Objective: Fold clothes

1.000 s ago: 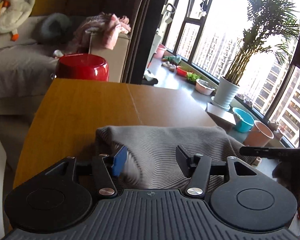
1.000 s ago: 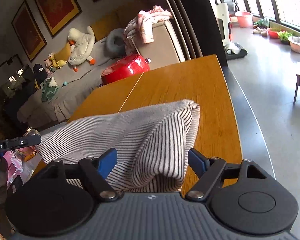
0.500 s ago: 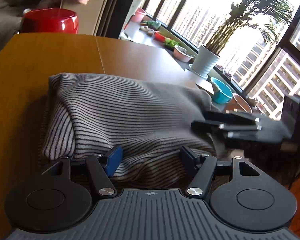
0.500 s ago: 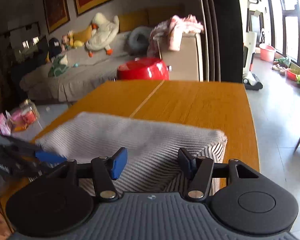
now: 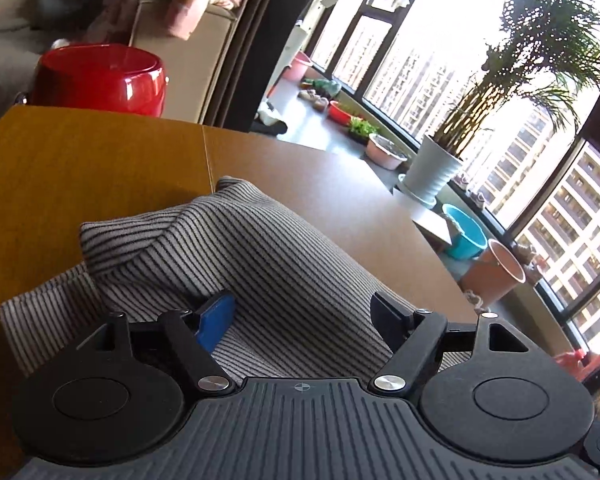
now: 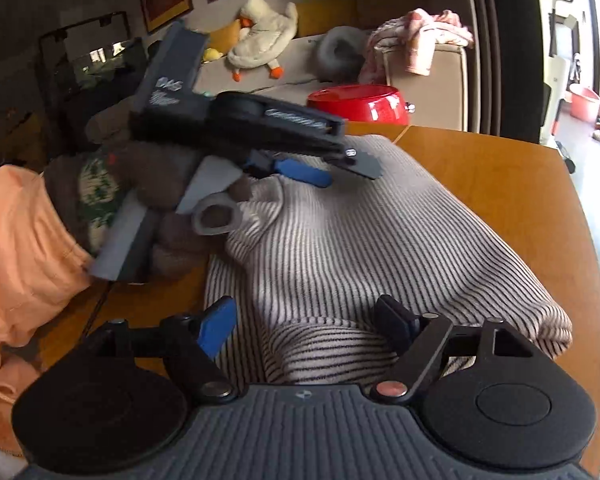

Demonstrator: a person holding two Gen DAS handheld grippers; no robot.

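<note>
Resting on the wooden desk (image 5: 100,168), the striped garment (image 6: 360,240) sits bunched, partly folded. Left gripper (image 5: 304,316) and right gripper (image 6: 306,322) jaws both gape, apparently holding nothing. Next: pinch a true edge, not a bulge, and fold flat.

Our grippers: left gripper (image 5: 304,314) and right gripper (image 6: 306,322) black, ribbed, silver screws; one blue pad (image 5: 216,320) each.

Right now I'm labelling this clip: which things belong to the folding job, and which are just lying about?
Job:
striped garment
left gripper
right gripper
wooden table

Lying about:
red pot
plush duck
pink clothes
potted palm
</note>
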